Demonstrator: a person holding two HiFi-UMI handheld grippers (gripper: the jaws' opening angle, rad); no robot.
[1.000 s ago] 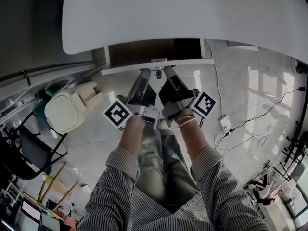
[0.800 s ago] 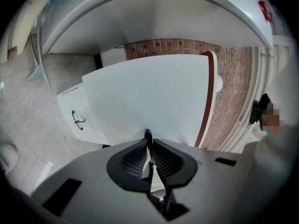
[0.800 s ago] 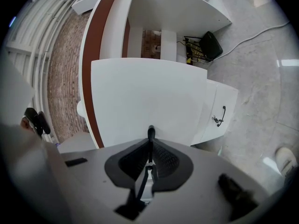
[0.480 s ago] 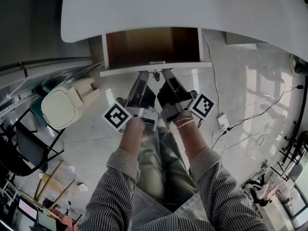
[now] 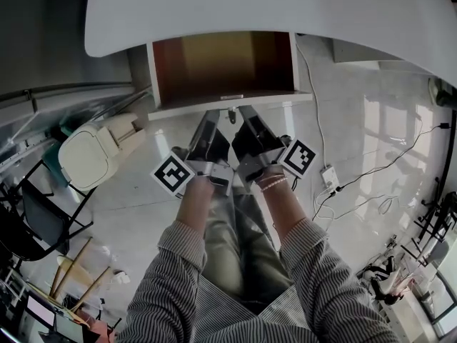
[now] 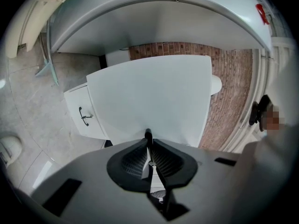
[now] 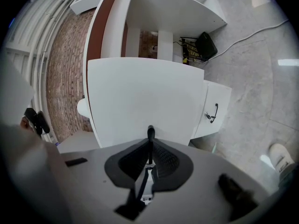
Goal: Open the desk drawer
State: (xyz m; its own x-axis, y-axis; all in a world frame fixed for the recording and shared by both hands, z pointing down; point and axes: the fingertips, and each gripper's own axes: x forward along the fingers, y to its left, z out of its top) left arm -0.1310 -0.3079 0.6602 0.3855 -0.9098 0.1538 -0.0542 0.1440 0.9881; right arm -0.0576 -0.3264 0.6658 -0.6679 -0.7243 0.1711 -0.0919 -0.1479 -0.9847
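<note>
Under the white desk (image 5: 285, 13) the drawer (image 5: 221, 63) stands well out. The left gripper (image 5: 213, 113) and right gripper (image 5: 247, 111) both pinch its small central handle (image 5: 231, 111). The drawer looks rigid and probably slides lightly from there.

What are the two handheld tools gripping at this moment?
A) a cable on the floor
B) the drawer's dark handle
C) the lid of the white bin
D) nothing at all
B: the left gripper and right gripper each have their jaws closed on the handle at the drawer front.
</note>
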